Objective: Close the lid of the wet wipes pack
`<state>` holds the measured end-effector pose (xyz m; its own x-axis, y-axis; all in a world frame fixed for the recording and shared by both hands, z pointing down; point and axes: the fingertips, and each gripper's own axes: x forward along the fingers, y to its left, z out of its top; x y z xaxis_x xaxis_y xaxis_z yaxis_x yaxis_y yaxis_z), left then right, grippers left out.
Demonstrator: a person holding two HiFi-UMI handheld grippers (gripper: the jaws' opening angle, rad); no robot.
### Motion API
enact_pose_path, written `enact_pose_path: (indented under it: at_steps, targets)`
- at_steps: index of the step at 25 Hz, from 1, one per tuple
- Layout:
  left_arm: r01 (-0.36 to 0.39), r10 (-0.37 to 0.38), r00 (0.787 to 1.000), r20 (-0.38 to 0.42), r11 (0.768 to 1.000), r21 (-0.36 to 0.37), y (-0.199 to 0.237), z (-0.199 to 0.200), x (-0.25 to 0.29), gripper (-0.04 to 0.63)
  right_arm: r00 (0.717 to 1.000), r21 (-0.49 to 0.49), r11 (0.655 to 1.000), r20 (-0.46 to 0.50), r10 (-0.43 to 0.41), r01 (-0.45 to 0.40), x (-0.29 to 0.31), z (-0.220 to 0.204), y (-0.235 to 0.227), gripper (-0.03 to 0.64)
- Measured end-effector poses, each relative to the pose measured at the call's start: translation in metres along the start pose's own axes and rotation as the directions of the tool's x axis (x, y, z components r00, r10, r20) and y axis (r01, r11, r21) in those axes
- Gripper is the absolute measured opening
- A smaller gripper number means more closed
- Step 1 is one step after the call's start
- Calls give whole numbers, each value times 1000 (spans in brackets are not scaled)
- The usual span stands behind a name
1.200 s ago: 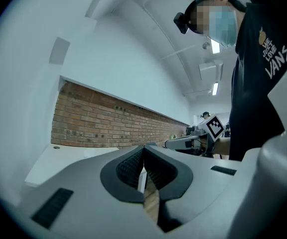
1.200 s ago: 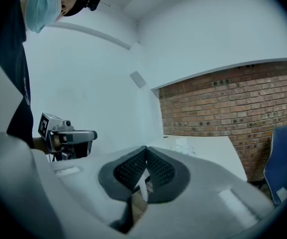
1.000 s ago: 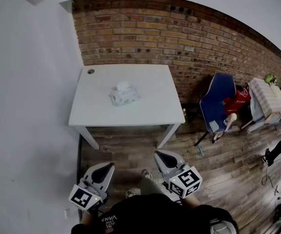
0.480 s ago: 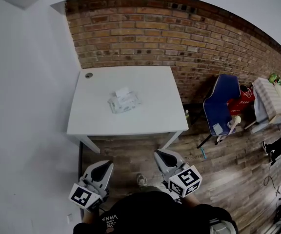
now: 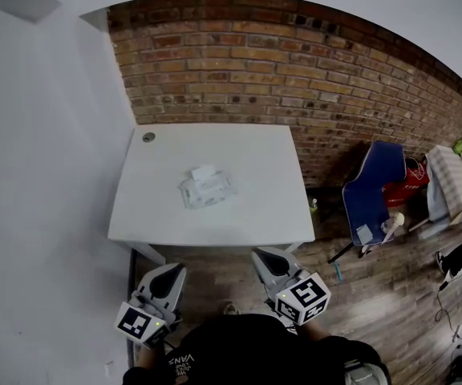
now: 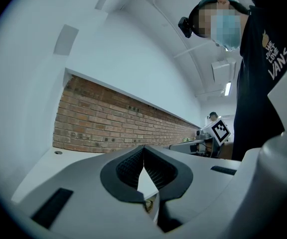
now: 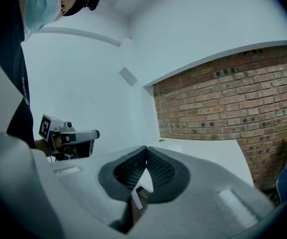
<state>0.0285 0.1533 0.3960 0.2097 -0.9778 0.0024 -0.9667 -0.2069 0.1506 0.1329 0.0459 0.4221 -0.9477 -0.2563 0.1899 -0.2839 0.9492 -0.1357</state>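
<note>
The wet wipes pack (image 5: pixel 207 188) lies near the middle of the white table (image 5: pixel 255 207) in the head view, its white lid (image 5: pixel 204 172) flipped up at the far end. My left gripper (image 5: pixel 167 275) and right gripper (image 5: pixel 265 259) hang low in front of the table's near edge, well short of the pack. Both are shut, tips touching, with nothing between them. The left gripper view shows the shut left gripper (image 6: pixel 143 148) before the table top (image 6: pixel 44 161); the right gripper view shows the shut right gripper (image 7: pixel 146 149) likewise. The pack is hidden in both gripper views.
A brick wall (image 5: pixel 295 62) runs behind the table and a white wall (image 5: pixel 46 175) stands at its left. A small round grommet (image 5: pixel 148 136) marks the table's far left corner. A blue chair (image 5: pixel 375 187), red bag and other items stand at the right on the wood floor (image 5: pixel 359 295).
The head view has shifted: the table now sits lower and nearer to the grippers. Both grippers stay shut and keep their places in the view.
</note>
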Motion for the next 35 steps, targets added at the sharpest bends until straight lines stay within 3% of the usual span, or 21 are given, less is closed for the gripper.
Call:
enact_pose_path:
  at_steps: [3,7,11,16,22,29,35]
  targets:
    - [-30,29,999,-22,999,-18,5,-2,17,-3,1000,1,1000,-2,14,-14,8,3,-18,-2]
    - [-55,55,998,36,998,4,14,2,34,-3,999,8,999,-7,46,-46,18,3,-34,-3]
    - [-73,74,996,59,997,-24,20,0,47,-3,998,0,998,-12,61,-61,30,3,-47,-3]
    - [-89,88,996,-28,995,-48,41,-14,54,-3,998,9,998,-14,59,-59,44,3,-54,-3]
    - [-18,18,1000,12,998,-63,72,-4,67,-3,1000,44,999,-9,2,-2,70,6,-56,-3]
    - [81,-88,990,-113,994,-68,114,-4,81,-3,994,79,991,17,-112,110,104,17,-57,-3]
    - [177,-184,975,-122,982,-66,154,4,90,-3,978,81,976,26,-206,203,133,23,-53,-3]
